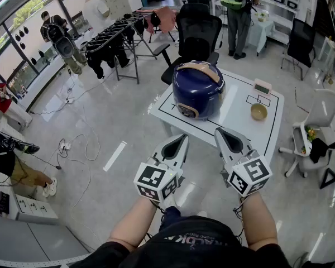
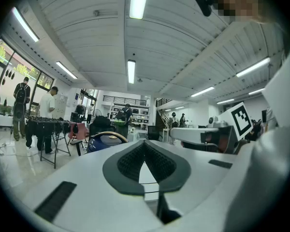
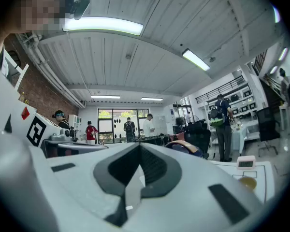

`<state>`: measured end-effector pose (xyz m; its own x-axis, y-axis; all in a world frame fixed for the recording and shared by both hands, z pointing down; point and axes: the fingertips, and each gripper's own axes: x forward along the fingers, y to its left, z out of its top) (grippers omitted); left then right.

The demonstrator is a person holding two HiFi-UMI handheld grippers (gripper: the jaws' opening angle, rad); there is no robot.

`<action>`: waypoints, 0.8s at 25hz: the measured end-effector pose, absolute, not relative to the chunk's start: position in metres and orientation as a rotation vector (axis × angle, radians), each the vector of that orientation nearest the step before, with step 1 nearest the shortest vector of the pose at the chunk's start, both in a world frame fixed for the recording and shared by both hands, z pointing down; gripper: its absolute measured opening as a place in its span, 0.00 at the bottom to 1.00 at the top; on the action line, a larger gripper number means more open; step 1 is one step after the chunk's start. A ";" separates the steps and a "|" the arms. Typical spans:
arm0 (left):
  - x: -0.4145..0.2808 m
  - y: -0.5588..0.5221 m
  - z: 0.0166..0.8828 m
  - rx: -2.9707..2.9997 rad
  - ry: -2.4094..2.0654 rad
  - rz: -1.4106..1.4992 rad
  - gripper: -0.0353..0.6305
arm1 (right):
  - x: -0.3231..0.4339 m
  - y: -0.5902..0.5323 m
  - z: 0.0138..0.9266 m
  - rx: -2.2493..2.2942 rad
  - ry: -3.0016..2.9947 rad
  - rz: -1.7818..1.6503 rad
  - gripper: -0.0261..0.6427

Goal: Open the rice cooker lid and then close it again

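Navy-blue rice cooker [image 1: 198, 89], lid down, tan handle across the top; sits on the white tabletop [image 1: 240, 108], centre of the head view, slightly upper. Small tan bowl [image 1: 259, 111] to its right, and a small pink-framed display [image 1: 262, 87] above the bowl.

Both forearms reach up from the bottom edge, roughly parallel. Left gripper [image 1: 182, 138] and right gripper [image 1: 219, 132] are held level, side by side, tips aimed at the tabletop's near edge. Neither touches the cooker; both are well short of it.

Left gripper view: jaws pressed together, nothing between them; the cooker's top shows left of the tips. Right gripper view: jaws likewise together and empty, with the cooker just right of the tips.
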<state>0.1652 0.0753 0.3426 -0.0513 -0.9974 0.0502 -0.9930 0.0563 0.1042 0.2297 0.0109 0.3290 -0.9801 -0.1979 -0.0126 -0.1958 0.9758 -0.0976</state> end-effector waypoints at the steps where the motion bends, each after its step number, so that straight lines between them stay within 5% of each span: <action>1: 0.165 0.074 0.343 2.086 -2.202 -0.063 0.05 | 0.230 0.010 0.330 -0.309 3.100 -0.150 0.04; 20: 0.127 0.066 0.345 2.077 -2.214 -0.093 0.05 | 0.199 -0.002 0.333 -0.335 3.096 -0.178 0.04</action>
<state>0.1269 0.0664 0.3446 -0.0618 -0.9975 0.0340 -0.9911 0.0654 0.1157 0.1994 -0.0018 0.3330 -0.9767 -0.2143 -0.0104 -0.2117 0.9705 -0.1154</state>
